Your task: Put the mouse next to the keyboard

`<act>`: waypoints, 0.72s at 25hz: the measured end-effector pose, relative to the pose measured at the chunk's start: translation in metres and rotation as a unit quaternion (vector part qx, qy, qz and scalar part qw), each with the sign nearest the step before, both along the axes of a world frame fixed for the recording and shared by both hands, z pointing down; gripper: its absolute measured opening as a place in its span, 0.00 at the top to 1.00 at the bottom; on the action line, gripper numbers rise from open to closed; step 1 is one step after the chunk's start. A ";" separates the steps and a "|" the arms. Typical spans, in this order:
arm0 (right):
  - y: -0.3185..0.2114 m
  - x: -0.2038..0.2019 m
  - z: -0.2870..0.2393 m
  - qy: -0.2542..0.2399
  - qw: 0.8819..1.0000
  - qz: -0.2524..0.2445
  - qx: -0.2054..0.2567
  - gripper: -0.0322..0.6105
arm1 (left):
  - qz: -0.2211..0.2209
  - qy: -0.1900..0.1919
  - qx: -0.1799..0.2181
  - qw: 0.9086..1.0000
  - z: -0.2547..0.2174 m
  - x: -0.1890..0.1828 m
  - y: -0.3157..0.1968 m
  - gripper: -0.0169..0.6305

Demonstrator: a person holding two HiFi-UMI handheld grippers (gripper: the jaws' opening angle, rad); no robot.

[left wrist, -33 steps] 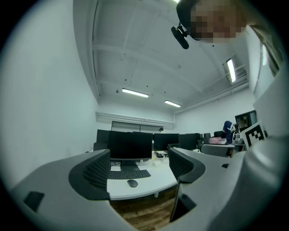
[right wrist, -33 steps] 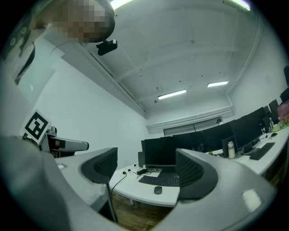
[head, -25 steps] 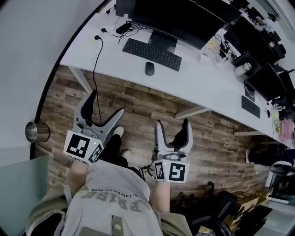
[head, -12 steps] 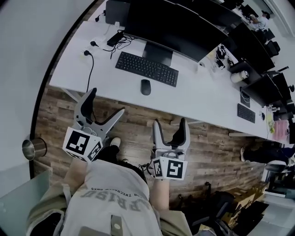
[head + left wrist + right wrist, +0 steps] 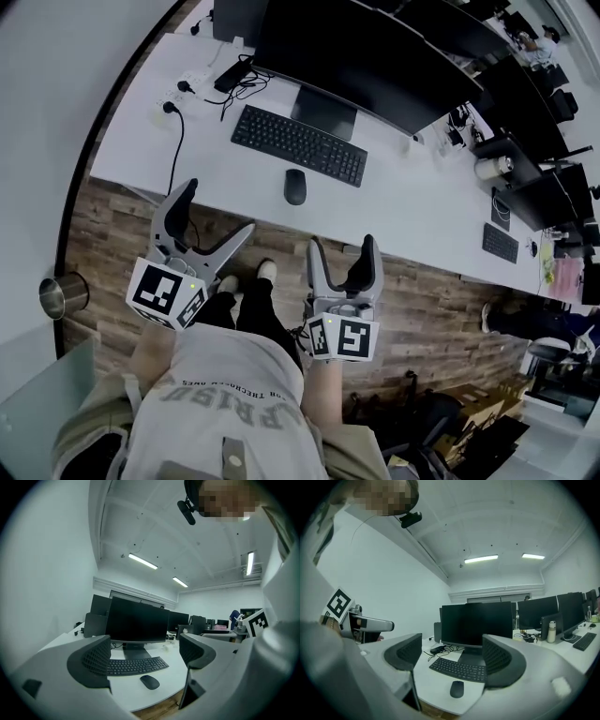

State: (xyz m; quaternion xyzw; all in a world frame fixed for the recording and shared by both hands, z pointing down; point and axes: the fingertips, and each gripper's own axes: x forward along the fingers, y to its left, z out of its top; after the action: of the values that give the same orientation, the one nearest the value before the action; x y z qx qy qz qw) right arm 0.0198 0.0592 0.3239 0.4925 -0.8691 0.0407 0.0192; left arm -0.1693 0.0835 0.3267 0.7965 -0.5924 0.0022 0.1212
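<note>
A: The person has closed in over the last second. In the head view the long white desk [image 5: 403,211] now sits nearer both grippers than it did.

B: And the left gripper [image 5: 217,208] has just been easing its jaws wider, with nothing between them.

A: Staying with the head view, the small black oval mouse [image 5: 295,187] lies on the desk just in front of the flat black keyboard [image 5: 298,145]. It is close to the keyboard but not touching it. The wide dark monitor [image 5: 366,56] stands behind.

B: The right gripper [image 5: 342,246] hangs over the brown wood-plank floor [image 5: 441,291], short of the desk's front edge. Its jaws are spread and hold nothing.

A: On to the left gripper view. The ribbed grey pads stand far apart, and the keyboard and mouse show between them, well ahead on the desk.

B: The right gripper view tells the same story. The jaws stand apart and empty. The mouse is framed between them near the desk's front edge, with the keyboard behind it under the monitor.
</note>
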 end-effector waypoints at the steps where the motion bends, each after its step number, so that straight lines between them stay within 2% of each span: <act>1: -0.008 -0.001 0.004 -0.002 1.000 -0.006 -0.003 0.34 | -0.005 -0.001 -0.003 1.000 0.004 0.000 -0.005 0.30; 9: -0.077 -0.010 0.030 -0.008 0.996 -0.087 -0.023 0.34 | -0.063 -0.017 -0.009 0.998 0.014 0.010 -0.060 0.30; 15: -0.117 -0.026 0.056 -0.017 0.987 -0.149 -0.049 0.34 | -0.101 -0.027 -0.026 0.994 0.028 0.022 -0.096 0.30; 18: -0.132 -0.033 0.074 -0.019 0.984 -0.164 -0.071 0.34 | -0.110 -0.033 -0.033 0.993 0.032 0.024 -0.110 0.30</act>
State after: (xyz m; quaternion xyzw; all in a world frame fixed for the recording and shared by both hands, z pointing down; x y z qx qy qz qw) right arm -0.0136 -0.0729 0.3979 0.3403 -0.9331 0.1075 0.0441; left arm -0.1455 -0.0261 0.3583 0.7213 -0.6800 0.0346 0.1272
